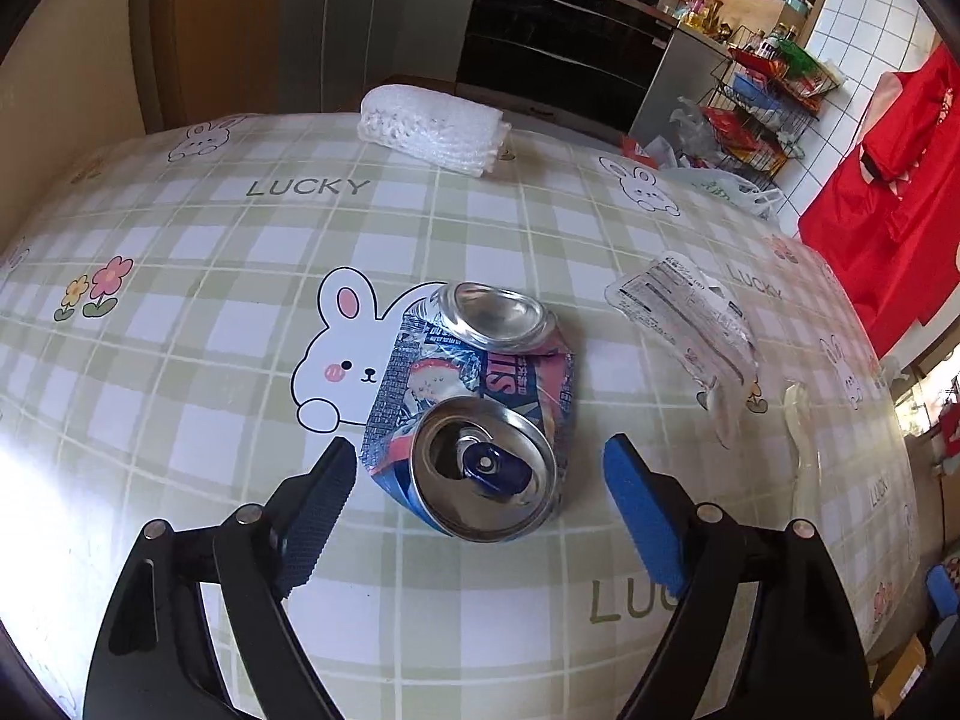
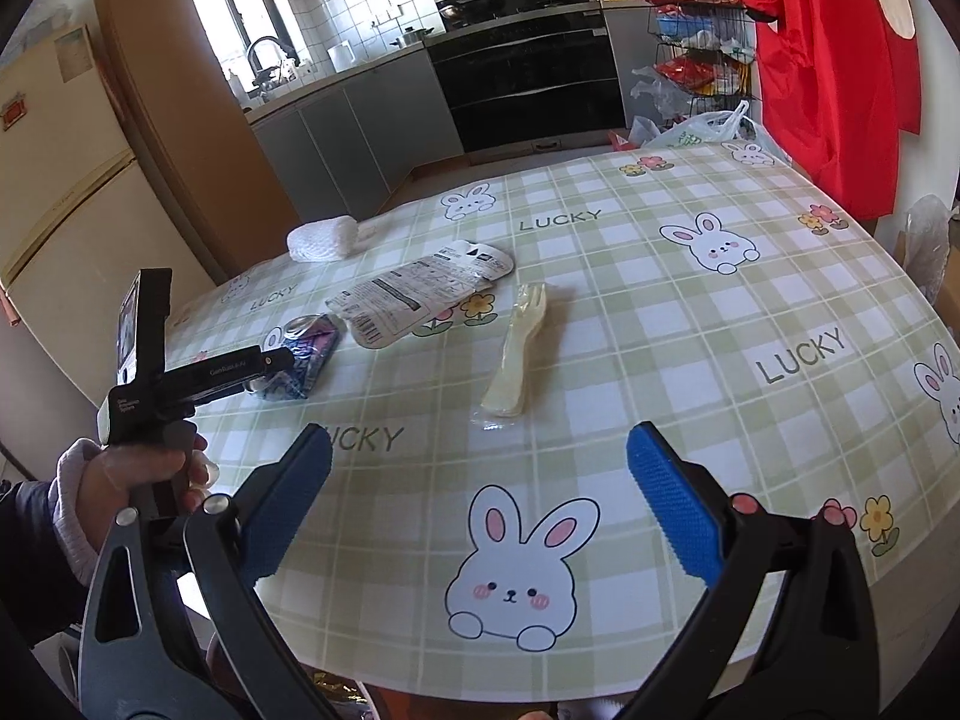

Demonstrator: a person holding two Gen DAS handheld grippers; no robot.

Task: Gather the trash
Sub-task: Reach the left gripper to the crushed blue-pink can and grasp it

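Observation:
A crushed blue-and-pink drink can [image 1: 480, 420] lies on the checked tablecloth [image 1: 180, 312]. My left gripper [image 1: 480, 468] is open, its fingers on either side of the can's near end, not touching it. The can also shows in the right wrist view [image 2: 306, 354], partly behind the left gripper [image 2: 264, 369]. A clear printed plastic wrapper [image 1: 684, 312] lies right of the can, also in the right wrist view [image 2: 414, 294]. A pale plastic fork in its sleeve [image 2: 516, 348] lies beyond my right gripper [image 2: 480, 492], which is open and empty above the table.
A roll of white bubble wrap [image 1: 432, 126] sits near the table's far edge, also in the right wrist view [image 2: 318, 240]. Plastic bags [image 2: 702, 126] and a wire rack [image 1: 762, 96] stand beyond the table. Red cloth [image 2: 822, 60] hangs at the right. A fridge [image 2: 66, 192] stands left.

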